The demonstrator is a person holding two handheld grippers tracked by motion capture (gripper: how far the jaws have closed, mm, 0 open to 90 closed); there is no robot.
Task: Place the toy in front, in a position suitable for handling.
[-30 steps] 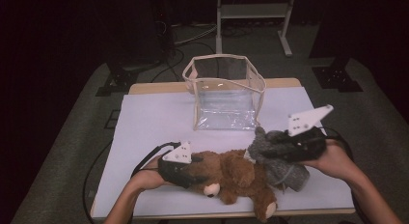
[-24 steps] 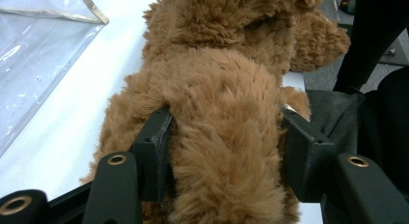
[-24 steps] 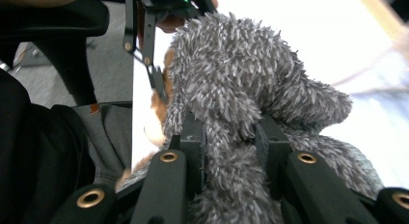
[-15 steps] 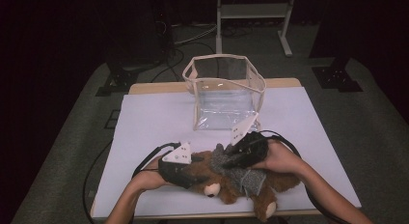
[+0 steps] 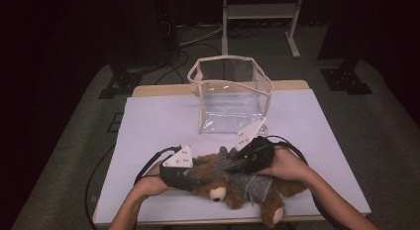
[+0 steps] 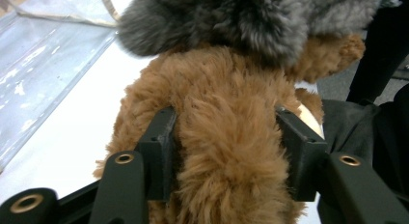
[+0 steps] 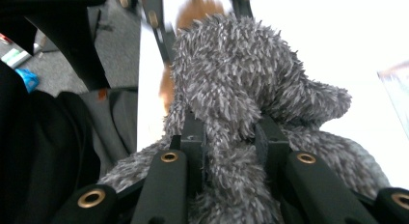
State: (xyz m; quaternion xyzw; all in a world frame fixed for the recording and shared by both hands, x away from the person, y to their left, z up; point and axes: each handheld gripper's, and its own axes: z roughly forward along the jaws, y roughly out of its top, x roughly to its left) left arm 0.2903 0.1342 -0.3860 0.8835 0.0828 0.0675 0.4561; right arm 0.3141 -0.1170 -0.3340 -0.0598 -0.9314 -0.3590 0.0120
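Note:
A brown teddy bear (image 5: 225,190) lies near the table's front edge. A grey plush toy (image 5: 247,183) rests across its middle. My left gripper (image 5: 197,176) comes in from the bear's left; in the left gripper view it (image 6: 224,151) is shut on a limb of the brown bear (image 6: 222,103), with the grey plush (image 6: 251,21) just beyond. My right gripper (image 5: 229,164) reaches in from the right. In the right gripper view it (image 7: 229,137) is shut on the grey plush (image 7: 231,74), with a bit of brown fur (image 7: 193,11) behind it.
A clear plastic bag (image 5: 230,96) with a beige rim stands open at the middle back of the white table (image 5: 158,121); its wall (image 6: 43,64) lies close on the left in the left gripper view. Cables trail from both grippers. A dark floor surrounds the table.
My right gripper has carried the grey plush leftward from the bear's right side until it lies over the bear's middle. The left gripper has stayed clamped on the bear.

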